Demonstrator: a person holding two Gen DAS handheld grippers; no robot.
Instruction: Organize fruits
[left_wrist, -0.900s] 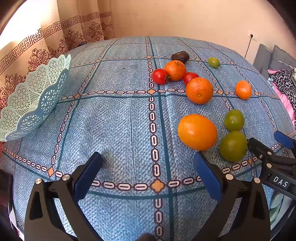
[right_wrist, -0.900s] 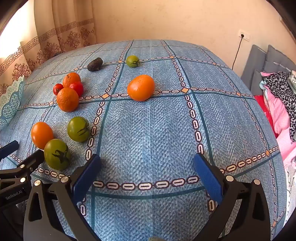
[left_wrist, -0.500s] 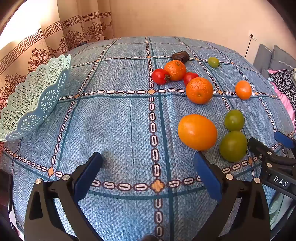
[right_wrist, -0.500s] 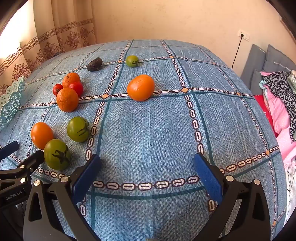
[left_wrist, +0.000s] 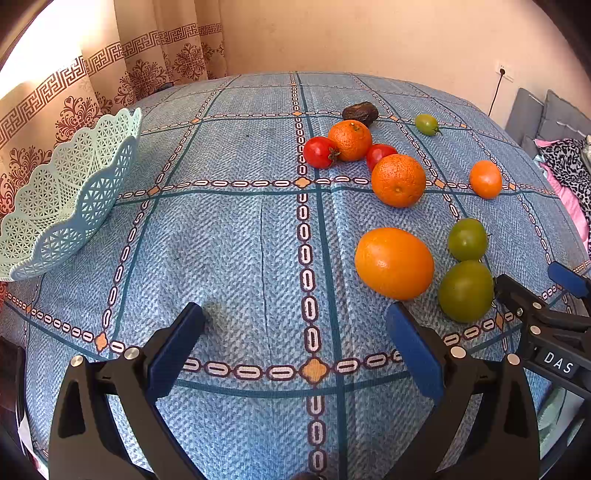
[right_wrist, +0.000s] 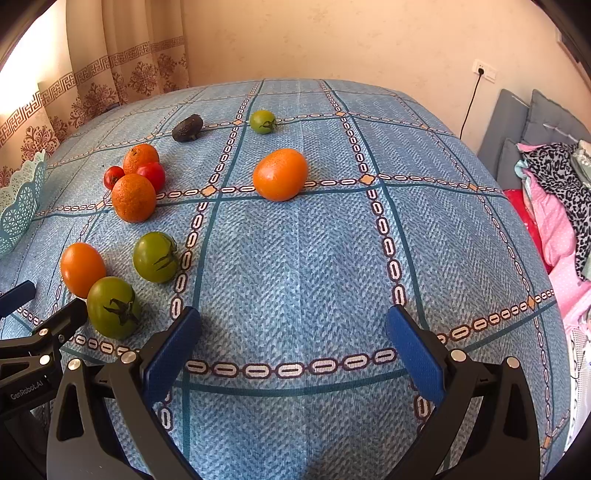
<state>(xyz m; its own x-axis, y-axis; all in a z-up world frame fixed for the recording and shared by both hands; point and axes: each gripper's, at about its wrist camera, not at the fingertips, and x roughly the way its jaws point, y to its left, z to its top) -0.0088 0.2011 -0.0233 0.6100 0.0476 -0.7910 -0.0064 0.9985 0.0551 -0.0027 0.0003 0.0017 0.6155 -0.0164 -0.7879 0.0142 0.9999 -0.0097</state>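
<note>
Loose fruit lies on a blue patterned cloth (left_wrist: 229, 236). In the left wrist view a large orange (left_wrist: 394, 263) sits just beyond the right fingertip of my left gripper (left_wrist: 295, 321), which is open and empty. Two green tomatoes (left_wrist: 465, 290) lie to its right. Further back are more oranges (left_wrist: 398, 180), two red tomatoes (left_wrist: 319, 152), a dark avocado (left_wrist: 359, 112) and a small green tomato (left_wrist: 426, 124). A pale blue lattice basket (left_wrist: 74, 199) stands empty at the left. My right gripper (right_wrist: 293, 321) is open over bare cloth, with an orange (right_wrist: 280, 174) ahead and a green tomato (right_wrist: 112, 307) at its left.
A patterned curtain (left_wrist: 110, 92) hangs behind the basket. Grey cushions (right_wrist: 517, 136) and a pile of pink and leopard-print clothes (right_wrist: 554, 206) lie past the cloth's right edge. A wall socket (right_wrist: 484, 70) with a black cable is on the back wall.
</note>
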